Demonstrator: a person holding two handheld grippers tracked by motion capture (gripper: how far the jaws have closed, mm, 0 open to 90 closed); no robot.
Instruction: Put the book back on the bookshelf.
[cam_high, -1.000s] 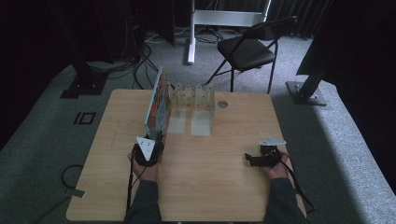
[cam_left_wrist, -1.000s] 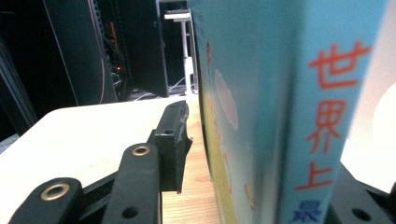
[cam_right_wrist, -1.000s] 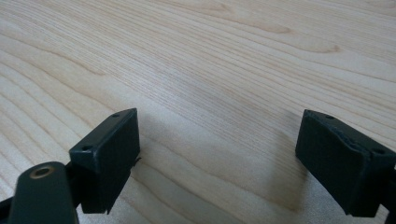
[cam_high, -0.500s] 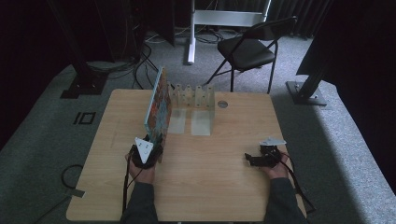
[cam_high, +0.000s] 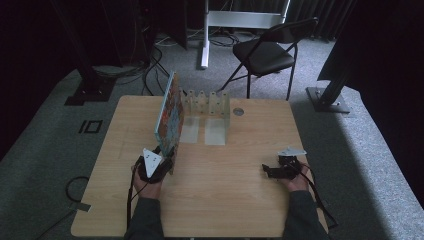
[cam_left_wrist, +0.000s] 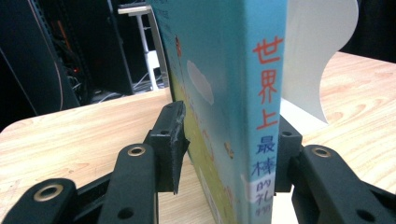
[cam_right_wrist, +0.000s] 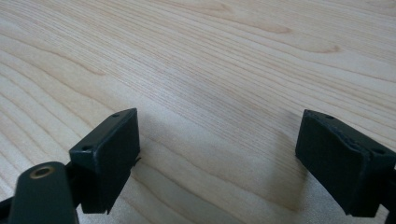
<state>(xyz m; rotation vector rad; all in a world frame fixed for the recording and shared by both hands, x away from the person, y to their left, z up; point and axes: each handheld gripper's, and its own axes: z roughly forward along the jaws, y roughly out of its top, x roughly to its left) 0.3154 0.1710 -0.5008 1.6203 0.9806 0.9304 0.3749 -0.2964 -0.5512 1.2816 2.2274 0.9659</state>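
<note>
The left gripper (cam_left_wrist: 224, 140) loosely straddles an upright book (cam_left_wrist: 233, 93); the right gripper (cam_right_wrist: 233, 158) rests released. Unsupported, the book could topple.

Book (cam_high: 169, 116) upright on table (cam_high: 230, 200), rack (cam_high: 206, 102) just right of it, chair (cam_high: 265, 52) behind table

Legible text: one item, on the book (cam_left_wrist: 219, 93).
I read 世界上 in red running down its blue spine, 最棒 in blue below that, then 的礼 on a white patch; the lowest character is too blurred.
</note>
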